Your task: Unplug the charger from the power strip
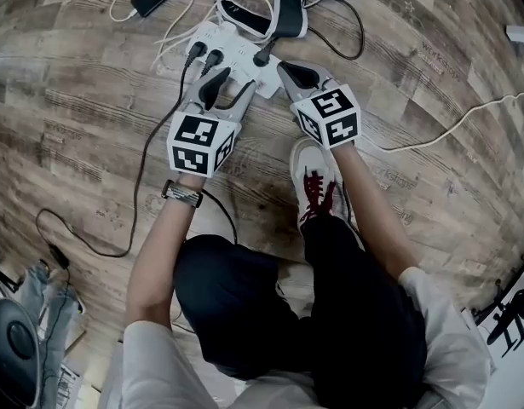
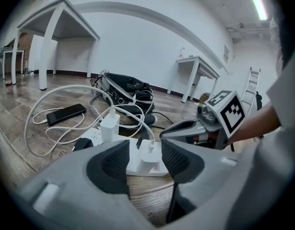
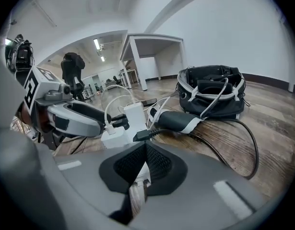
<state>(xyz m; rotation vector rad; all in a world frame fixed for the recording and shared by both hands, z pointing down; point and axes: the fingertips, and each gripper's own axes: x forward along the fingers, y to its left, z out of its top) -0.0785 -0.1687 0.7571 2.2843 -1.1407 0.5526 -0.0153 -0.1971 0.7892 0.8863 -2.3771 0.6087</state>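
**Item:** small white cube charger (image 2: 149, 156) with a white cable. It is seated upright in the near end of the white multi-socket power strip (image 1: 234, 51).

**Location:** the strip lies flat on the grey-brown wood-plank floor (image 1: 432, 83), in front of the crouching person.

**Also in the strip:** a taller white charger (image 2: 109, 127) further along, and black plugs (image 1: 212, 58) with dark leads.

**Nearby:** a black phone (image 2: 65, 114) among loops of white cable. A black bag (image 3: 212, 90) lies well beyond the strip.

**Left gripper** (image 1: 232, 83): jaws stand moderately wide. The small charger sits between them with a gap on each side, and neither pad presses on it.

**Right gripper** (image 1: 289, 69): jaws are closed together and hold nothing. The tip is at the strip's near corner. Whether it bears down on the casing cannot be told.

**Progress:** early. The approach looks finished, but the charger is not yet gripped and is still fully plugged in.

**Remaining, as judged:** close the left gripper on the charger body, then draw it straight up out of the socket. The right gripper is well placed to steady the strip, which might otherwise lift along with the charger.
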